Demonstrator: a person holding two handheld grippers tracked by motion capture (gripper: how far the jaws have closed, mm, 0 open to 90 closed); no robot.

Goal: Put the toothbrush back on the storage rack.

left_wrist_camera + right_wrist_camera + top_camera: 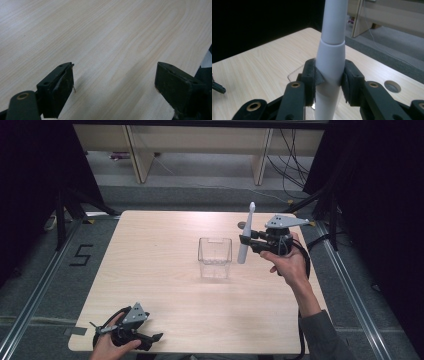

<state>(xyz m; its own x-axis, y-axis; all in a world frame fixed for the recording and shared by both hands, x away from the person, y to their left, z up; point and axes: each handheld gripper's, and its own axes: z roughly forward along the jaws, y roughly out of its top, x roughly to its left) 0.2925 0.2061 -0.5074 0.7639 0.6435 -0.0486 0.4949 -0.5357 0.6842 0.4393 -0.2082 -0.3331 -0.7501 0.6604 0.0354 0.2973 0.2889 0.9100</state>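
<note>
Right tool clamped on the white electric toothbrush at its thick lower body, held upright with a slight tilt, narrow neck and head on top, just beside the right wall of the clear plastic container and above rim level. Seen close in the right gripper view: both pads pressed on the toothbrush just below the seam where the handle narrows, container rim behind and below the jaws.

Likely step in hand: carrying the toothbrush over the container and standing it inside. To do well: keep clamped until the butt end sits inside the walls; shift toward the container's centre before lowering, since the butt end hangs just beside the right wall and could clip the rim; lower straight, tilt kept small; part the jaws only with the butt end on the container floor or resting against a wall. Light, clear walls probably easy to tip, so no sideways push.

Container: 1 square open-topped tub, upright on the counter, nothing visible inside.

Left tool well apart from the container, at the near left counter edge, jaws apart with nothing between them, bare counter ahead of the pads. Free to steady the container if needed.
</note>
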